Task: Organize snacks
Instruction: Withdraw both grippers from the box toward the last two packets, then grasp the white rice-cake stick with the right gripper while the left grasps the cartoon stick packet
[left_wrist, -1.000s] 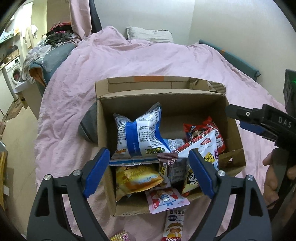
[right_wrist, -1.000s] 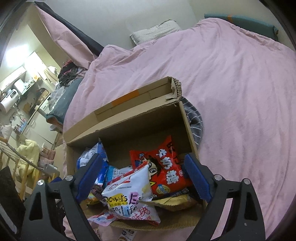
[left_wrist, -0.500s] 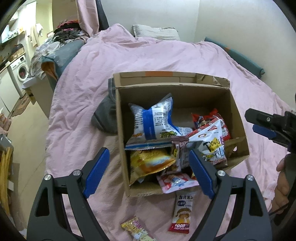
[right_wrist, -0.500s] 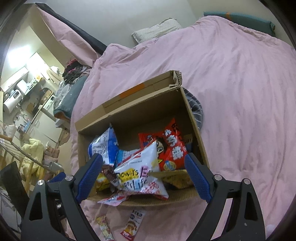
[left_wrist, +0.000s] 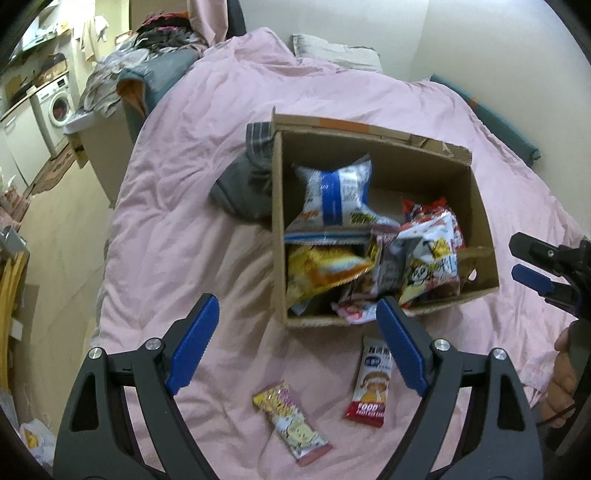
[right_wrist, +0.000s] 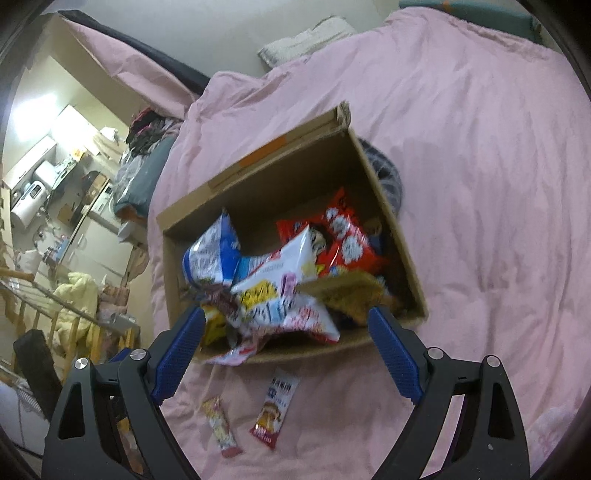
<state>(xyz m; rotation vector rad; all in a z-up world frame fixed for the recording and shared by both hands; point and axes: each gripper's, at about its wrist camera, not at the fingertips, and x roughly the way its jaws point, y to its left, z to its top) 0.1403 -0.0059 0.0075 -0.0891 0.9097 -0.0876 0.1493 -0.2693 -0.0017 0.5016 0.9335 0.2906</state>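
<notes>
A cardboard box (left_wrist: 280, 206) (right_wrist: 406, 251) sits on a pink bedspread, stuffed with several snack bags: a blue-and-white bag (left_wrist: 334, 195), a yellow bag (left_wrist: 321, 269), a white bag (right_wrist: 284, 291) and a red bag (right_wrist: 343, 236). Two small packets lie on the bedspread in front of it: a red-and-white one (left_wrist: 373, 384) (right_wrist: 275, 411) and a yellow-pink one (left_wrist: 290, 421) (right_wrist: 219, 428). My left gripper (left_wrist: 295, 343) hovers open above those packets, nothing between its fingers. My right gripper (right_wrist: 286, 354) is open too, before the box's near edge, and shows at the right (left_wrist: 532, 266).
A grey striped garment (left_wrist: 247, 184) lies against the box's side. The pink bedspread (left_wrist: 177, 206) spreads wide around the box, with a pillow (left_wrist: 332, 51) at the head. Left of the bed are a washing machine (left_wrist: 55, 107) and piled clothes (left_wrist: 147, 66).
Both grippers have drawn back from the box, which now looks smaller and farther. The two loose packets on the bedspread have come into full view. Both stayed open.
</notes>
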